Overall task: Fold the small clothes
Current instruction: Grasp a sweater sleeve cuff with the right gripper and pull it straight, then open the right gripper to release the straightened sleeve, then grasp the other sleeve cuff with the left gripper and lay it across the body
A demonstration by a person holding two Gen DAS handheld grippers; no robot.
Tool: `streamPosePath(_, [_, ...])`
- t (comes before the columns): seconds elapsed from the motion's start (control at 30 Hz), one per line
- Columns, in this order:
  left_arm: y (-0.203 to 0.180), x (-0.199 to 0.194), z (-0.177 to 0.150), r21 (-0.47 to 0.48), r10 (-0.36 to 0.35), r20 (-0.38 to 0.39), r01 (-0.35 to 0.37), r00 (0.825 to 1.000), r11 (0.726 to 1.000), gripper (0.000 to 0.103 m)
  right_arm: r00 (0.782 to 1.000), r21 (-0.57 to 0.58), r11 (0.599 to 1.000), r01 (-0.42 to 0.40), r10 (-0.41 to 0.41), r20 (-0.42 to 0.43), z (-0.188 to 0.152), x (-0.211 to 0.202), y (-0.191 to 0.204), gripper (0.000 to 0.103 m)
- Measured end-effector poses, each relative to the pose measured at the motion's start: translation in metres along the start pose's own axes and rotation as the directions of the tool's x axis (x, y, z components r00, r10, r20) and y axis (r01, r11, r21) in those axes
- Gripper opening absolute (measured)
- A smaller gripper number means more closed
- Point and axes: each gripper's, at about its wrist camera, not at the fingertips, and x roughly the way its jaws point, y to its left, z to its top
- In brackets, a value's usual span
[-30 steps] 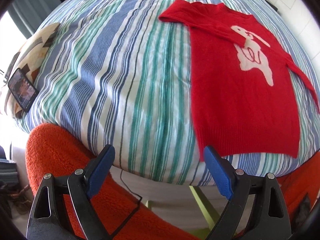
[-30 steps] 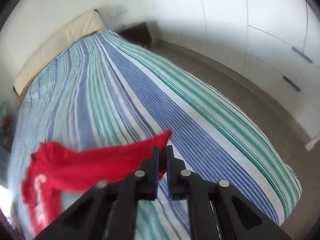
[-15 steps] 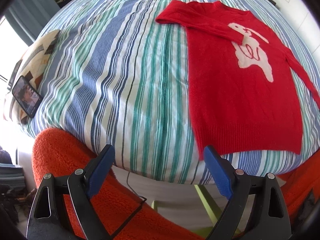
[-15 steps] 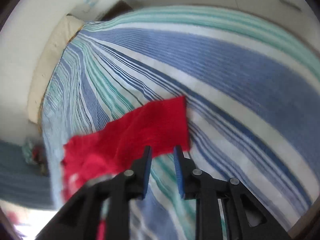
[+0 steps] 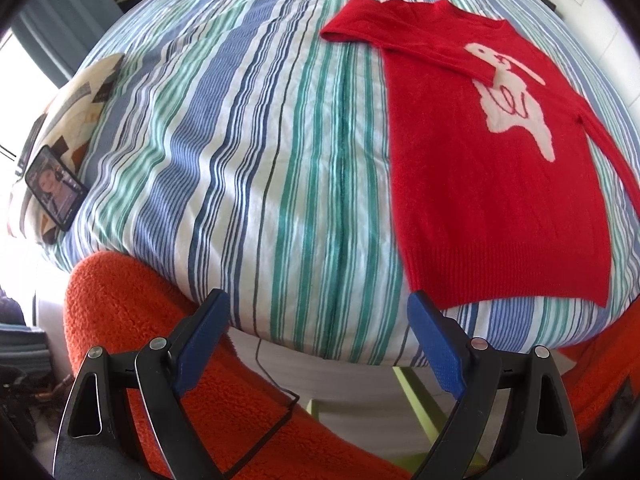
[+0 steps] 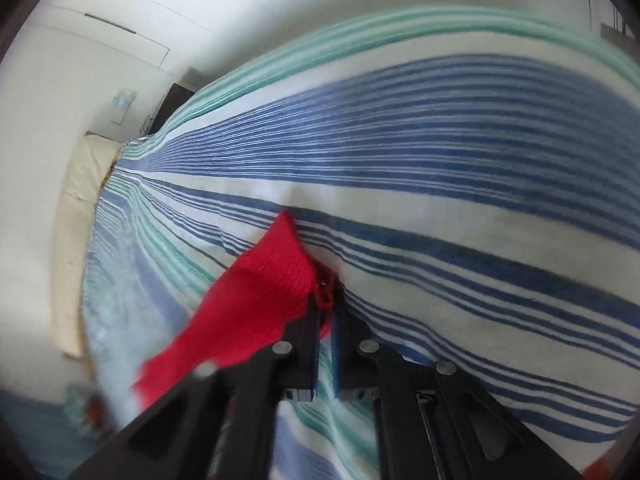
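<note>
A red sweater [image 5: 500, 200] with a white animal figure lies flat on the striped bed [image 5: 240, 140], right of centre in the left wrist view. One sleeve [image 5: 420, 46] is folded across its chest; the other runs off to the right. My left gripper [image 5: 316, 344] hangs open over the bed's near edge, just left of the sweater's hem, holding nothing. In the right wrist view my right gripper [image 6: 325, 304] is low over the bed [image 6: 440, 184], its jaws closing. The cuff end of a red sleeve [image 6: 264, 292] is pinched between their tips.
A phone [image 5: 56, 186] with a lit screen rests on a patterned pillow [image 5: 76, 120] at the bed's left. Orange fleece clothing [image 5: 132, 320], a black cable [image 5: 276, 384] and a green frame leg [image 5: 416, 396] are below the bed's edge. White wardrobe doors [image 6: 120, 20] stand beyond the bed.
My right gripper rolled and sank toward the bed; its jaws parted off the sleeve half a second ago and have closed on the cuff again. The left gripper barely shifted.
</note>
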Motion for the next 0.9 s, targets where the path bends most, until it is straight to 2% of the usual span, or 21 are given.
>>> streamPosePath(0.13, [-0.008, 0.007, 0.004, 0.047, 0.016, -0.013, -0.016, 1.000, 0.999, 0.091, 0.995, -0.114, 0.989, 0.093, -0.095, -0.008, 0.003, 0.004, 0.009, 0.004])
streamPosePath(0.23, [-0.018, -0.003, 0.014, 0.114, 0.019, 0.029, -0.023, 0.999, 0.993, 0.091, 0.987, -0.188, 0.969, 0.157, -0.157, 0.017, 0.002, 0.007, 0.022, 0.003])
streamPosePath(0.27, [-0.021, -0.010, 0.021, 0.137, 0.013, 0.056, -0.021, 0.998, 0.990, 0.091, 0.984, -0.227, 0.957, 0.179, -0.178, 0.026, 0.001, 0.008, 0.027, 0.007])
streamPosePath(0.33, [-0.025, -0.029, 0.040, 0.178, -0.015, 0.125, -0.007, 0.992, 0.984, 0.091, 0.979, -0.314, 0.928, 0.201, -0.200, 0.037, -0.004, 0.011, 0.038, 0.016])
streamPosePath(0.37, [-0.027, -0.040, 0.050, 0.198, -0.034, 0.164, 0.001, 0.986, 0.980, 0.091, 0.981, -0.346, 0.918, 0.193, -0.193, 0.035, -0.006, 0.008, 0.043, 0.035])
streamPosePath(0.4, [-0.031, -0.051, 0.063, 0.223, -0.055, 0.205, 0.008, 0.977, 0.975, 0.092, 0.984, -0.366, 0.914, 0.176, -0.176, 0.034, -0.008, 0.002, 0.047, 0.059])
streamPosePath(0.43, [-0.037, -0.063, 0.075, 0.253, -0.076, 0.248, 0.011, 0.966, 0.967, 0.092, 0.986, -0.376, 0.912, 0.166, -0.160, 0.046, -0.011, -0.008, 0.049, 0.067])
streamPosePath(0.5, [-0.054, -0.080, 0.097, 0.328, -0.131, 0.333, 0.015, 0.934, 0.945, 0.093, 0.986, -0.395, 0.903, 0.168, -0.144, 0.088, -0.017, -0.036, 0.051, 0.070])
streamPosePath(0.57, [-0.084, -0.084, 0.116, 0.441, -0.214, 0.363, 0.035, 0.907, 0.897, 0.093, 0.992, -0.449, 0.885, 0.121, -0.090, 0.092, -0.029, -0.066, 0.053, 0.070])
streamPosePath(0.6, [-0.103, -0.080, 0.123, 0.512, -0.259, 0.340, 0.054, 0.904, 0.858, 0.094, 0.993, -0.486, 0.867, 0.106, -0.068, 0.094, -0.036, -0.079, 0.054, 0.070])
streamPosePath(0.67, [-0.144, -0.058, 0.133, 0.639, -0.300, 0.276, 0.058, 0.913, 0.767, 0.094, 0.995, -0.562, 0.823, 0.079, -0.031, 0.096, -0.054, -0.104, 0.054, 0.071])
streamPosePath(0.73, [-0.183, -0.026, 0.137, 0.727, -0.270, 0.250, 0.004, 0.930, 0.687, 0.093, 0.997, -0.618, 0.785, 0.045, 0.001, 0.074, -0.074, -0.120, 0.048, 0.072])
streamPosePath(0.8, [-0.209, 0.011, 0.141, 0.783, -0.221, 0.223, -0.039, 0.949, 0.621, 0.082, 0.999, -0.645, 0.764, 0.024, 0.008, 0.046, -0.095, -0.127, 0.038, 0.075])
streamPosePath(0.83, [-0.219, 0.029, 0.145, 0.798, -0.193, 0.202, -0.047, 0.960, 0.601, 0.079, 1.000, -0.645, 0.764, 0.009, 0.010, 0.026, -0.105, -0.126, 0.035, 0.075])
streamPosePath(0.87, [-0.224, 0.042, 0.149, 0.798, -0.170, 0.186, -0.048, 0.968, 0.600, 0.073, 1.000, -0.638, 0.770, -0.004, 0.014, 0.010, -0.110, -0.128, 0.028, 0.075])
streamPosePath(0.9, [-0.227, 0.055, 0.156, 0.789, -0.153, 0.176, -0.046, 0.972, 0.613, 0.069, 1.000, -0.627, 0.779, -0.014, 0.022, 0.004, -0.113, -0.131, 0.023, 0.075])
